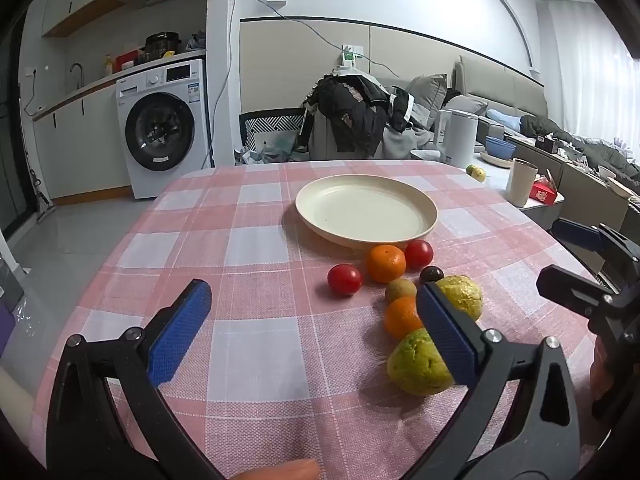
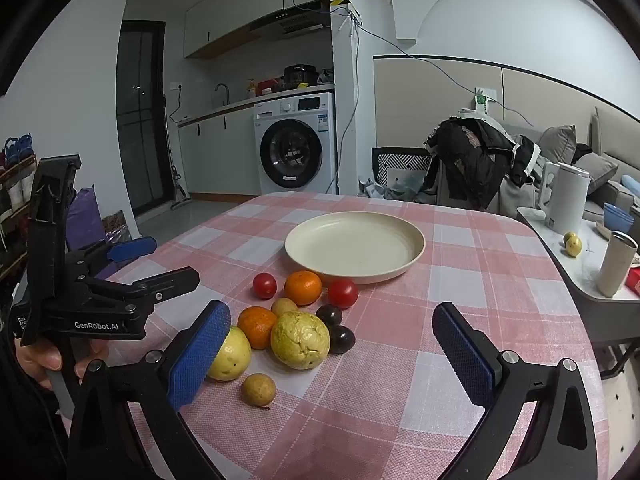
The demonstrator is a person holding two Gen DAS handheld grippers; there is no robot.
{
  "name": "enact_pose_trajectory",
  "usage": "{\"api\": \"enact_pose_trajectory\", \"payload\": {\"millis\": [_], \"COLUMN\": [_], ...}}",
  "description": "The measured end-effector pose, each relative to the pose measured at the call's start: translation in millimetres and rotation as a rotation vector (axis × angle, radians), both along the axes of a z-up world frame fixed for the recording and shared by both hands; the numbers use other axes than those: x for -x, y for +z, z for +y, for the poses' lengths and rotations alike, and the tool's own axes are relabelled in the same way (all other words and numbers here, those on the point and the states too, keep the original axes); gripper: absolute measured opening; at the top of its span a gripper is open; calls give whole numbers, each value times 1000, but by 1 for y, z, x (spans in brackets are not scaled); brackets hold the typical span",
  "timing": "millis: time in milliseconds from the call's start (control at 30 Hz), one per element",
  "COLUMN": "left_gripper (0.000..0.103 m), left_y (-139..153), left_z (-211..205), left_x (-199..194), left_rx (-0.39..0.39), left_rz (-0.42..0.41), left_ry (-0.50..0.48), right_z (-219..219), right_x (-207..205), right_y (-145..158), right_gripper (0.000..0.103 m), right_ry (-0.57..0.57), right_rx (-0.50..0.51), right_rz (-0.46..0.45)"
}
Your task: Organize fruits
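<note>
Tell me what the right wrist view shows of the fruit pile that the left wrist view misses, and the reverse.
Only the right wrist view: a small brown fruit nearest the camera, and a second dark plum. Only the left wrist view: nothing extra in the pile; one of its own blue pads covers part of the fruit. Both: the empty cream plate, two oranges, two red tomatoes, two yellow-green fruits, checked tablecloth, jaws wide open.

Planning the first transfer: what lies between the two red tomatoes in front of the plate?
An orange mandarin sits between the two red tomatoes, close to the plate's near rim, clearest in the right wrist view.
</note>
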State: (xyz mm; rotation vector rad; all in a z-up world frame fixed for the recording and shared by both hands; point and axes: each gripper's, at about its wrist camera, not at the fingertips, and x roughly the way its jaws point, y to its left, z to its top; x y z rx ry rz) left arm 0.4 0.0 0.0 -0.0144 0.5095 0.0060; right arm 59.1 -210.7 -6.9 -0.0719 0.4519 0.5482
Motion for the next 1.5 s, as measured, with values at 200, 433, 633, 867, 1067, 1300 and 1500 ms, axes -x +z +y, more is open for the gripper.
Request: {"api": "enact_pose_trajectory", "payload": {"millis": [200,433,633,867,1067,1300,1500], "left_gripper": [102,102,102,102,102,102,102], "left_y": [0,0,2,4,3,4,3], "left_z": [0,-1,-5,-4,-5,-5,-4], "left_x": [0,0,-1,-1,-1,-2,-1], "left_rx": [1,-3,-5,-1,-1,-1,1], "left_rz": [-4,-10,-12,-15,-15,-17,-16], "left_ry": [-1,-8,0,2,3,2,2], "right_z": [0,1,1,2,2,2,3], "right_x": [0,-1,0,0,0,0,0], "right_y": [0,0,0,0,0,-1,-1], "right_gripper": [103,103,103,103,103,103,103], "right_ry": [3,2,2,3,4,3,3], "right_rx": [5,5,5,6,6,6,7], "right_rz": [5,8,6,5,4,4,4]}}
